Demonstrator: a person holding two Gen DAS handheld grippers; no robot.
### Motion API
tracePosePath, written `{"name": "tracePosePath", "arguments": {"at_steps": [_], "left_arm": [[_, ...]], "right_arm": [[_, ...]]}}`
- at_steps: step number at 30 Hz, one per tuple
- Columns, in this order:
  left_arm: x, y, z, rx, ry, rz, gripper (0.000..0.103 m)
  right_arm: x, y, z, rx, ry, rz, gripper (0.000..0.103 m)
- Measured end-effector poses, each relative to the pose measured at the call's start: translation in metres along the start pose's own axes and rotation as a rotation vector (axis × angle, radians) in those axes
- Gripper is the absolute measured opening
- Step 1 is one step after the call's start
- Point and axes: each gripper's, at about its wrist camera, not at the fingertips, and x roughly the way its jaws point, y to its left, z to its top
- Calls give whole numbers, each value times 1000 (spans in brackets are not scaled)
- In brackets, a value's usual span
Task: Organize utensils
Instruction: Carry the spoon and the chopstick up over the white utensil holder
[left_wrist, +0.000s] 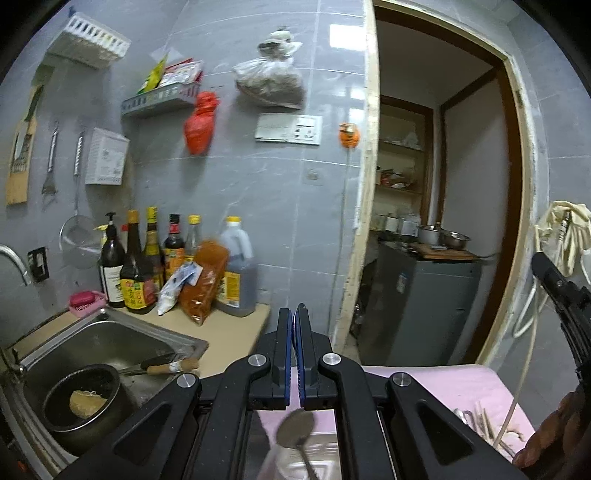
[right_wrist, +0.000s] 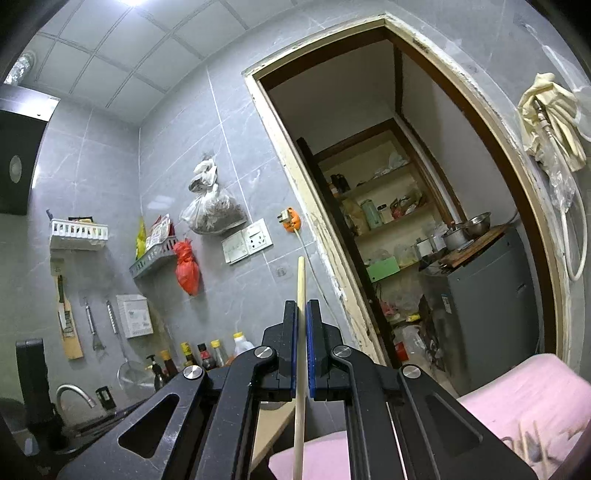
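My left gripper (left_wrist: 294, 314) is shut with nothing visible between its pads, raised above the pink cloth. Below it a metal spoon (left_wrist: 295, 437) stands bowl-up in a clear container (left_wrist: 295, 461). Loose utensils and chopsticks (left_wrist: 480, 424) lie on the pink cloth (left_wrist: 443, 384) at the right. My right gripper (right_wrist: 301, 308) is shut on a pale wooden chopstick (right_wrist: 300, 369) that points up past the fingertips. More utensils (right_wrist: 532, 443) show blurred on the pink cloth (right_wrist: 517, 398) at the lower right. The right gripper's body (left_wrist: 561, 295) shows at the right edge of the left wrist view.
A steel sink (left_wrist: 110, 343) at left holds a black pot (left_wrist: 81, 402) and a brush (left_wrist: 166, 367). Sauce bottles (left_wrist: 147, 266) and bags stand on the counter. Wall shelves, hanging tools and bags are above. A doorway (left_wrist: 443, 221) opens to a pantry.
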Motion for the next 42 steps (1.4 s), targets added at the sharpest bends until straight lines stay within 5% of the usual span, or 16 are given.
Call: {"name": "tracePosePath", "arguments": {"at_steps": [17, 35, 42], "left_arm": [[12, -1, -51, 96, -99, 68, 3], [-2, -19, -75, 247, -133, -21, 3], [-1, -17, -76, 211, -34, -127, 7]], "right_arm": [[8, 8, -56, -88, 35, -55, 4], [2, 10, -82, -165, 158, -6, 4], [0, 5, -81, -157, 227, 0, 5]]}}
